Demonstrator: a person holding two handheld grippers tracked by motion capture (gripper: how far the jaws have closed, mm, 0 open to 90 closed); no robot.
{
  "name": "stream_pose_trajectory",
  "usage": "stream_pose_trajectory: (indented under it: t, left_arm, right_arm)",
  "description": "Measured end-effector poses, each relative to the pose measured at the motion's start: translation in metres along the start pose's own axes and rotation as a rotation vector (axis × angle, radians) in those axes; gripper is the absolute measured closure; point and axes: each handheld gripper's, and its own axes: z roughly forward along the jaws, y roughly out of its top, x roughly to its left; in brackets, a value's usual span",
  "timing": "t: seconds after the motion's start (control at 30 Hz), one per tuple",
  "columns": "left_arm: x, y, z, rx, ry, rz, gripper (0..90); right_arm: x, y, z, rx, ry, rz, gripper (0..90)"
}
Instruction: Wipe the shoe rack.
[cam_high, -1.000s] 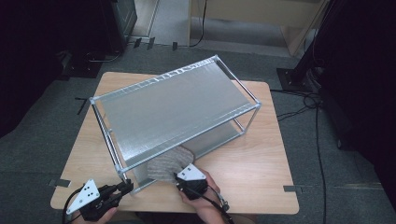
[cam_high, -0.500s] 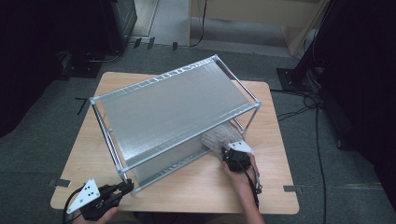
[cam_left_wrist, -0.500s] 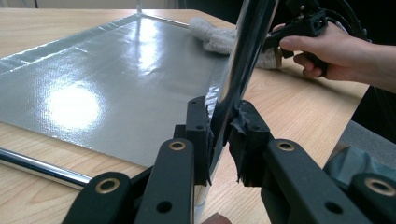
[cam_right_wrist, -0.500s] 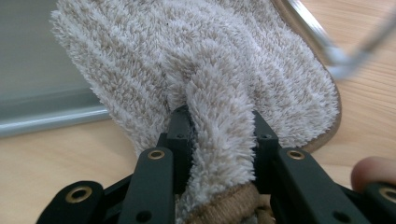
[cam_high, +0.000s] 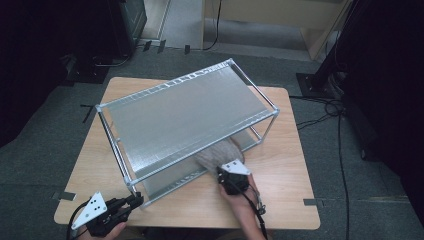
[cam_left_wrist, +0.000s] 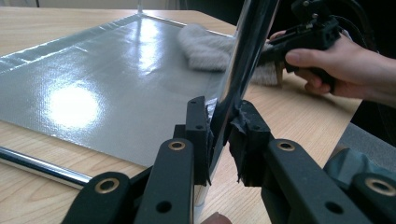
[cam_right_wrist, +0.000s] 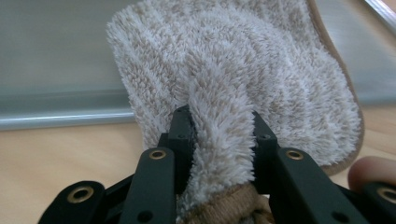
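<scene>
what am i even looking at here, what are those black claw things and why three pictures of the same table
A person sits at a wooden table and holds a hand-held clamp tool, called a gripper, in each hand. The black claws are each gripper's two jaws.

The high view comes from a fixed camera above, looking down. The other two come from small cameras riding on the grippers, looking along their jaws.

On the table stands a two-level metal shelf rack with silvery sheets on its shelves.

The left gripper is clamped on a shiny corner post of the rack, apparently steadying it. The right gripper pinches a fold of a fluffy beige cloth, which lies on the rack's lower shelf at its front edge. It looks like wiping work.
</scene>
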Motion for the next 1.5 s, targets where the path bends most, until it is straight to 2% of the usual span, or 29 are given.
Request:
stream_pose_trajectory:
  t: [0.07, 0.2, 0.27, 0.3, 0.37, 0.4, 0.47, 0.53, 0.73, 0.97, 1.03, 1.1, 1.17, 1.23, 1.3, 1.47, 1.5]
  left_arm:
    - [0.0, 0.0, 0.0, 0.001, -0.003, -0.002, 78.3]
    - [-0.001, 0.0, 0.0, 0.002, -0.005, -0.001, 78.3]
    - [-0.001, 0.0, 0.0, 0.003, -0.008, 0.002, 78.3]
    - [-0.001, 0.0, 0.0, 0.004, -0.009, 0.003, 78.3]
    - [-0.001, 0.0, 0.0, 0.005, -0.011, 0.005, 78.3]
    - [0.0, 0.0, -0.001, 0.006, -0.011, 0.007, 78.3]
    - [0.0, 0.0, -0.001, 0.007, -0.012, 0.008, 78.3]
    - [0.0, 0.0, -0.001, 0.008, -0.013, 0.01, 78.4]
    - [0.0, 0.0, -0.001, 0.01, -0.019, 0.005, 78.3]
    - [0.001, -0.001, -0.004, 0.01, -0.013, 0.008, 78.3]
    - [0.001, -0.001, -0.004, 0.009, -0.014, 0.007, 78.3]
    - [0.001, -0.001, -0.004, 0.009, -0.013, 0.007, 78.3]
    - [0.001, -0.001, -0.004, 0.009, -0.012, 0.006, 78.3]
    - [0.001, -0.001, -0.004, 0.008, -0.009, 0.005, 78.3]
    - [0.001, -0.001, -0.005, 0.008, -0.01, 0.004, 78.3]
    - [0.001, -0.001, -0.005, 0.007, -0.01, 0.002, 78.3]
    - [0.001, -0.001, -0.005, 0.008, -0.01, 0.003, 78.3]
  right_arm:
    - [0.026, 0.001, -0.001, -0.006, 0.066, -0.056, 69.8]
    - [0.067, 0.003, -0.005, -0.005, 0.208, -0.164, 69.6]
    - [0.079, 0.004, -0.006, -0.008, 0.269, -0.217, 69.6]
    - [0.085, 0.003, -0.007, -0.011, 0.285, -0.244, 69.5]
    - [0.088, 0.004, -0.006, -0.017, 0.288, -0.292, 69.6]
    - [0.086, 0.004, -0.005, -0.015, 0.282, -0.289, 69.6]
    - [0.074, 0.006, -0.002, -0.013, 0.264, -0.239, 69.5]
    - [0.057, 0.006, 0.002, -0.017, 0.219, -0.203, 69.5]
    - [-0.006, 0.006, 0.008, -0.024, 0.052, -0.038, 69.6]
    - [-0.082, 0.005, 0.002, -0.034, -0.162, 0.182, 70.2]
    - [-0.103, 0.007, -0.002, -0.058, -0.197, 0.256, 70.2]
    - [-0.12, 0.011, -0.008, -0.084, -0.226, 0.309, 70.2]
    - [-0.131, 0.016, -0.015, -0.109, -0.264, 0.33, 70.4]
    - [-0.137, 0.022, -0.024, -0.141, -0.274, 0.355, 70.6]
    - [-0.139, 0.031, -0.034, -0.183, -0.275, 0.358, 70.7]
    - [-0.132, 0.053, -0.063, -0.334, -0.275, 0.289, 70.7]
    - [-0.13, 0.056, -0.066, -0.351, -0.282, 0.277, 70.7]
